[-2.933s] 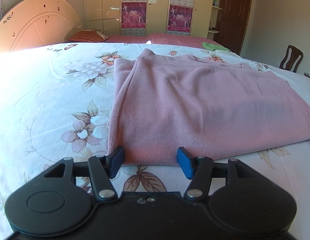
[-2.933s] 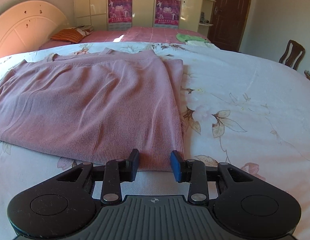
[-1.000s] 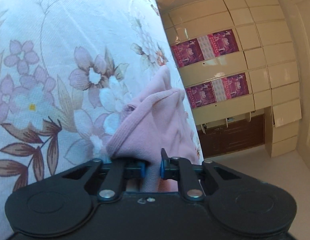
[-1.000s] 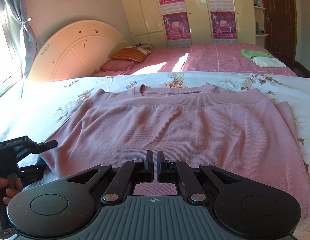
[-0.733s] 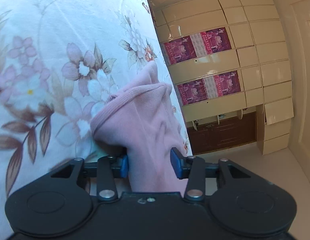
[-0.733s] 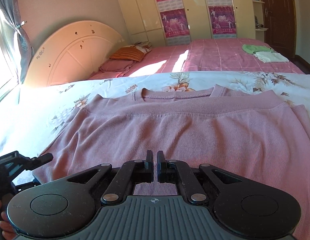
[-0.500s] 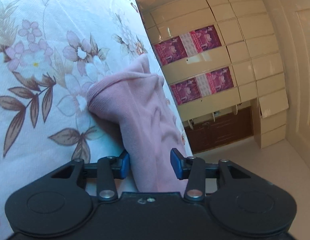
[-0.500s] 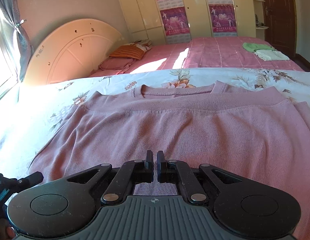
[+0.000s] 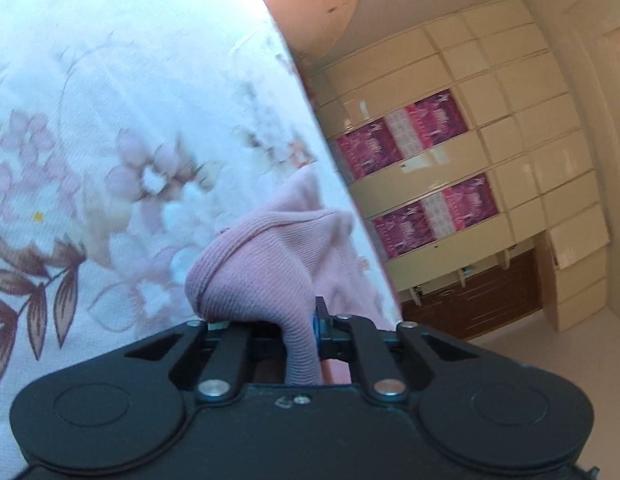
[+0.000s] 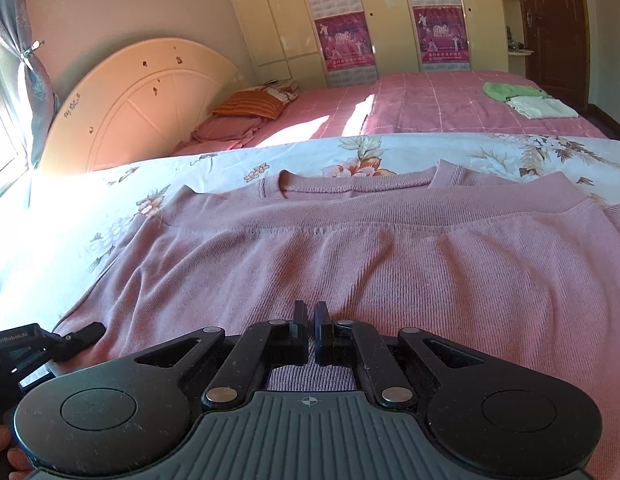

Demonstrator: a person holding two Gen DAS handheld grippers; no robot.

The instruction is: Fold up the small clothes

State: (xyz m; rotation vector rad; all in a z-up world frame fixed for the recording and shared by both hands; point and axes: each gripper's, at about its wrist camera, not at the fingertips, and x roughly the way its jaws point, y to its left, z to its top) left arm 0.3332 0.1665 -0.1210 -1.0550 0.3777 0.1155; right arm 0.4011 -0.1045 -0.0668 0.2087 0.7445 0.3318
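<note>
Pinching the near edge of the pink knit sweater [image 10: 369,256] from two places, the person has both claws clamped on fabric. The left claw [image 9: 306,322] is closed on a bunched corner of the sweater [image 9: 262,268], which humps up out of its fingers in a soft fold just above the floral bedsheet [image 9: 90,128]; that view is tipped hard on its side and somewhat blurred, so the claw looks rolled over. The right claw [image 10: 310,326] sits with its jaws drawn almost together at the middle of the sweater's near edge, and ribbed knit shows between and under them, so I judge it is gripping a thin layer.

Relative to the sweater, the neckline [image 10: 349,186] lies at the far side, toward the headboard [image 10: 142,104], and the body is spread flat with the far part already doubled over. The left tool [image 10: 42,344] peeks in at the sweater's near left corner. Holding the edge at corner and middle looks like a way to keep the hem straight when it is carried over toward the neckline.

No containers are here; only a green and a white folded garment [image 10: 525,100] lie on the pink bed beyond the sweater.
</note>
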